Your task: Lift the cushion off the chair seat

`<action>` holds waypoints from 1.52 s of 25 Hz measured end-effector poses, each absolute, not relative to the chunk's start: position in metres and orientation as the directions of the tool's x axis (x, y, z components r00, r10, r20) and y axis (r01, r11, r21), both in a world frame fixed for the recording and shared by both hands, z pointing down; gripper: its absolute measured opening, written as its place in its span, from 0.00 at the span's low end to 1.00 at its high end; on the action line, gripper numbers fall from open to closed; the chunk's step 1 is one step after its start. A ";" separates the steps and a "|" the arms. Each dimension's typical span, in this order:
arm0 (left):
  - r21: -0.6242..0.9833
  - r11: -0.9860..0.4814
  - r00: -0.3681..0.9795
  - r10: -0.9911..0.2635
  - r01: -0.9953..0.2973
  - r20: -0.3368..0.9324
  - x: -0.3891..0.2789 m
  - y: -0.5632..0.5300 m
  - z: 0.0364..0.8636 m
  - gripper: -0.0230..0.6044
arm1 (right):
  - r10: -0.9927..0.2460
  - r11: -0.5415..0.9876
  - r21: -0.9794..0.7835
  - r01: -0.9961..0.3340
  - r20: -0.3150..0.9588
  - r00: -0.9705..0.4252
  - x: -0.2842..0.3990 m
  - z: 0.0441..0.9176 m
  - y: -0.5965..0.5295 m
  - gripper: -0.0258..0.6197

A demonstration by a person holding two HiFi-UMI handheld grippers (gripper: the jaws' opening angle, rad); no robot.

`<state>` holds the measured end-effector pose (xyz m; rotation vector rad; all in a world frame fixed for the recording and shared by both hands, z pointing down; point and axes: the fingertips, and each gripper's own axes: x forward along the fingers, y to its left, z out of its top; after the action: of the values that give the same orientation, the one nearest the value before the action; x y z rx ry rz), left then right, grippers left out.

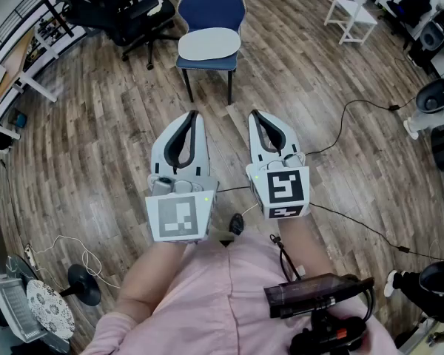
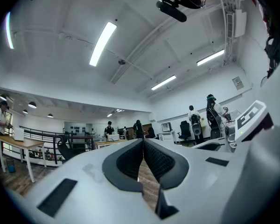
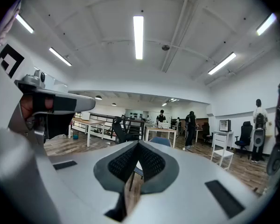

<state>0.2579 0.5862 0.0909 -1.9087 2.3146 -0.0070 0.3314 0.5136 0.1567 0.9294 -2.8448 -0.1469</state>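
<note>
A blue chair [image 1: 212,4] stands on the wooden floor at the top middle of the head view, with a pale oval cushion [image 1: 209,44] lying flat on its seat. Both grippers are held well short of it, side by side and pointing toward it. My left gripper [image 1: 195,114] is shut with nothing between its jaws, which meet at the tip [image 2: 143,141]. My right gripper [image 1: 253,113] is also shut and empty [image 3: 138,143]. In the right gripper view the blue chair back [image 3: 161,142] peeks just over the jaws; the cushion is mostly hidden there.
A black office chair [image 1: 137,12] stands left of the blue chair, and a white chair [image 1: 352,7] at the back right. A black cable [image 1: 353,108] runs across the floor on the right. A desk edge [image 1: 7,72] lies at the left. People stand far off.
</note>
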 end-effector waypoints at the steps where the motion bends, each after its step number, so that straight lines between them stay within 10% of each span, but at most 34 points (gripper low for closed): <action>1: -0.094 0.196 -0.186 -0.977 -0.976 -0.104 0.258 0.587 0.091 0.06 | -0.591 0.805 0.138 -0.577 0.107 -0.799 0.331 0.157 0.514 0.04; 11: -0.091 0.214 -0.208 -0.975 -0.973 -0.073 0.248 0.584 0.104 0.06 | -0.563 0.826 0.096 -0.556 0.099 -0.820 0.323 0.165 0.512 0.04; 14: -0.080 0.218 -0.213 -0.975 -0.973 -0.064 0.239 0.572 0.110 0.06 | -0.533 0.846 0.078 -0.528 0.109 -0.839 0.313 0.169 0.503 0.32; 38: -0.056 0.210 -0.208 -0.978 -0.976 -0.030 0.002 0.350 0.131 0.06 | -0.571 0.821 0.112 -0.561 0.135 -0.809 0.088 0.190 0.271 0.29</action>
<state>0.0023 0.3500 0.1313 -1.9380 2.3967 -0.0383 0.0881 0.2714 0.1895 0.8896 -2.8405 -0.0993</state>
